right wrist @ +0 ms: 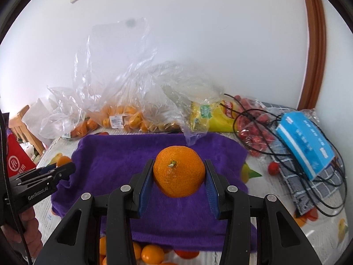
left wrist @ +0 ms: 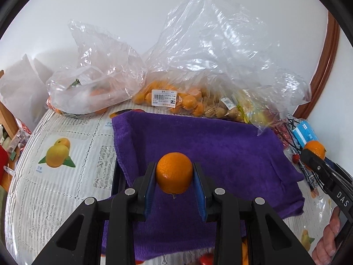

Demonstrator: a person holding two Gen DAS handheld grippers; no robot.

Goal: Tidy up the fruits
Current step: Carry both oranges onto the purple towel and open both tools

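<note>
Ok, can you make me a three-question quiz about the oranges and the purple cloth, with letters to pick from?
1. Where is the purple towel?
A. hanging on the wall
B. spread on the table in front of the plastic bags
C. inside a bag

2. How many oranges are gripped by the tools in all?
A. none
B. one
C. two

3. What is the left tool doing?
A. shut on an orange
B. wide open and empty
C. holding the blue box

Answers:
1 B, the towel lies flat on the table, with the plastic bags of fruit behind it.
2 C, the left tool holds a smaller orange and the right tool a bigger orange.
3 A, its blue pads press both sides of the fruit.
</note>
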